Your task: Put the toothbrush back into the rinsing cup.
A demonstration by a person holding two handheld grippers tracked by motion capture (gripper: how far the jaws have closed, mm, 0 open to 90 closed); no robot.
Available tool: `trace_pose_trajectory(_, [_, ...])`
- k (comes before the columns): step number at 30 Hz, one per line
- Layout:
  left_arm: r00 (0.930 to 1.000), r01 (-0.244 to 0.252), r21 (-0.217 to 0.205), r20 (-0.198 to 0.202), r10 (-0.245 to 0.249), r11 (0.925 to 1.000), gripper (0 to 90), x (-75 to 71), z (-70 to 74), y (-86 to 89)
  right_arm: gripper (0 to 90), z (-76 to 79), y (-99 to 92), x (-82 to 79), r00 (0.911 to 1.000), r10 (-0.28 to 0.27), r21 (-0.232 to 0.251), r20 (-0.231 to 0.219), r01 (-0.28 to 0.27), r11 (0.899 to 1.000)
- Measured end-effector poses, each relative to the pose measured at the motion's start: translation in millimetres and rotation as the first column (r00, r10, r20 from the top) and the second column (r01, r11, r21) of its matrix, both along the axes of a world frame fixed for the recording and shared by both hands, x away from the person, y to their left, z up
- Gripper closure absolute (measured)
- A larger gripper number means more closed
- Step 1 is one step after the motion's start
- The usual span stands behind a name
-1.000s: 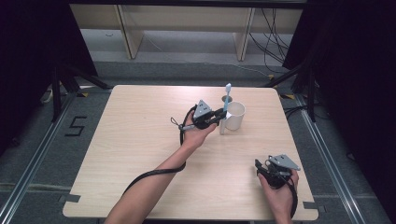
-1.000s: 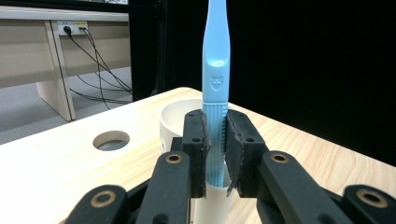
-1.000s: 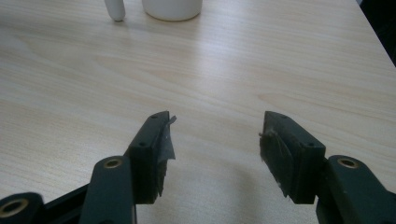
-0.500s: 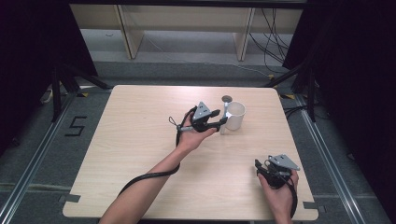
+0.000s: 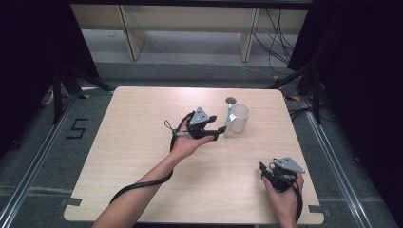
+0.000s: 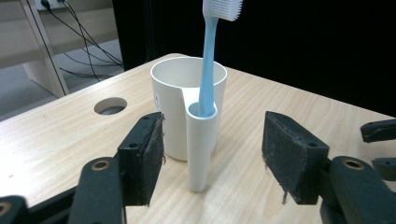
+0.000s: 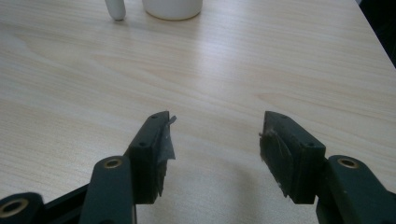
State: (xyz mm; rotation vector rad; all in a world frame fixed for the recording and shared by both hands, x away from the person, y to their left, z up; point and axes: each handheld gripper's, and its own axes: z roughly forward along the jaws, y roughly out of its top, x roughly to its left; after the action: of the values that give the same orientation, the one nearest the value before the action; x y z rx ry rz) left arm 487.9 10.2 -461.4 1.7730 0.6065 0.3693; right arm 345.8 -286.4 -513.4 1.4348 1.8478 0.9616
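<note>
A light wooden surface (image 5: 142,142) fills the middle of the frame, with a round hole (image 5: 231,100) near its far edge, right of centre. At the upper part, pale shelving (image 5: 190,23) stands behind, with black cables (image 5: 275,28) hanging at upper right. A "5" mark (image 5: 77,128) lies on the grey floor at left.

Left gripper (image 5: 219,129): we see it drawn back from the white cup (image 5: 239,118) toward the near side of the table in the high view; a second ago it sits right against the cup's side.
Left gripper jaws: they have just been opening; in the left gripper view we find them wide apart, nothing between the pads, cup just ahead of them.
Toothbrush (image 6: 208,60): a second ago we see it clamped by the left gripper above the cup; now it stands alone in the cup's narrow side tube (image 6: 201,144), head up.
Left hand (image 5: 187,142): we note it shifted slightly left and nearer with the gripper.
</note>
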Motion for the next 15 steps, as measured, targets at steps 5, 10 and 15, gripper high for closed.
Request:
trace_pose_trajectory(5, [1.0000, 0.003, 0.016, -0.007, -0.003, 0.9999, 36.6, -5.1, 4.4, 9.5, 43.6, 0.2, -0.3, -0.1, 1.0000, 0.004, -0.006, -0.003, -0.004, 1.000])
trace_pose_trajectory(10, [0.9999, -0.003, 0.031, -0.011, 0.003, 0.9995, 36.4, -10.9, 7.1, 20.7, 43.6, 0.0, 1.0, -0.2, 1.0000, -0.003, 0.005, -0.008, 0.003, 1.000])
trace_pose_trajectory(15, [0.9997, -0.024, 0.040, -0.004, 0.024, 0.9989, 36.8, -14.2, 7.6, 35.6, 43.6, 0.1, -0.1, 0.0, 1.0000, 0.001, -0.007, -0.002, -0.001, 1.000])
